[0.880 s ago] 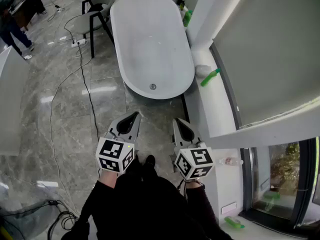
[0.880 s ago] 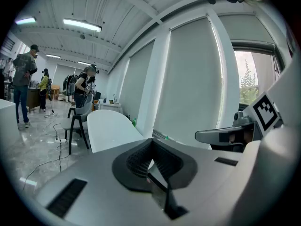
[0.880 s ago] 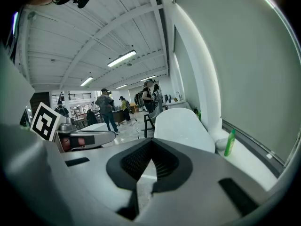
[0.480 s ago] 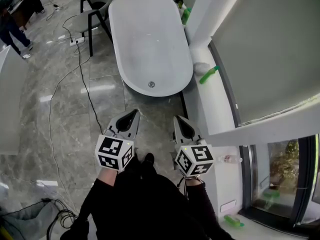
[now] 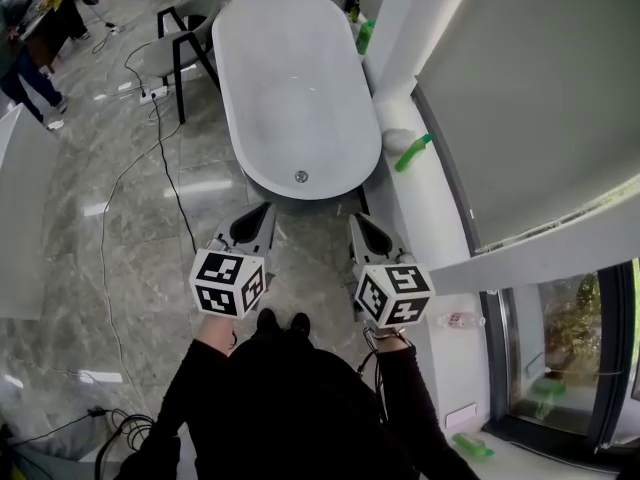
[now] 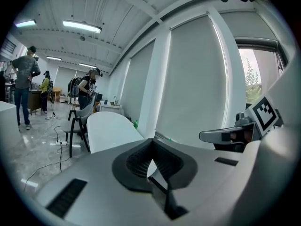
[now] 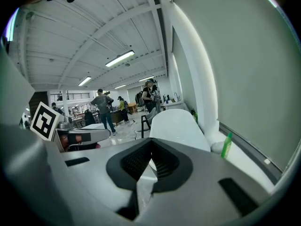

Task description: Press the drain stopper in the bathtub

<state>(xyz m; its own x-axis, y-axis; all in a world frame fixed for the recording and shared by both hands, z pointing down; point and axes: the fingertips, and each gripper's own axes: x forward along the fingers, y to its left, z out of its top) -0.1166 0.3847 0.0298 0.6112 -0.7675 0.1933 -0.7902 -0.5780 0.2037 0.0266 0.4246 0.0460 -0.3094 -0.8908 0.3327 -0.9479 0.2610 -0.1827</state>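
Observation:
A white oval bathtub (image 5: 295, 88) stands on the grey marble floor ahead, and shows too in the left gripper view (image 6: 110, 131) and the right gripper view (image 7: 176, 124). Its small round metal drain stopper (image 5: 300, 176) sits in the tub's bottom at the near end. My left gripper (image 5: 264, 210) is held just short of the tub's near rim, jaws shut on nothing. Beside it, my right gripper (image 5: 357, 218) is shut and empty too, also short of the rim. Both point toward the tub. Neither touches it.
A grey chair (image 5: 185, 38) stands left of the tub, with a black cable (image 5: 170, 178) trailing over the floor. A white window ledge (image 5: 420, 208) runs along the right with a green bottle (image 5: 414, 153) lying on it. A person (image 5: 25, 58) stands far left.
The person has stepped forward. Both grippers are now closer to the tub's near end, still side by side and shut.

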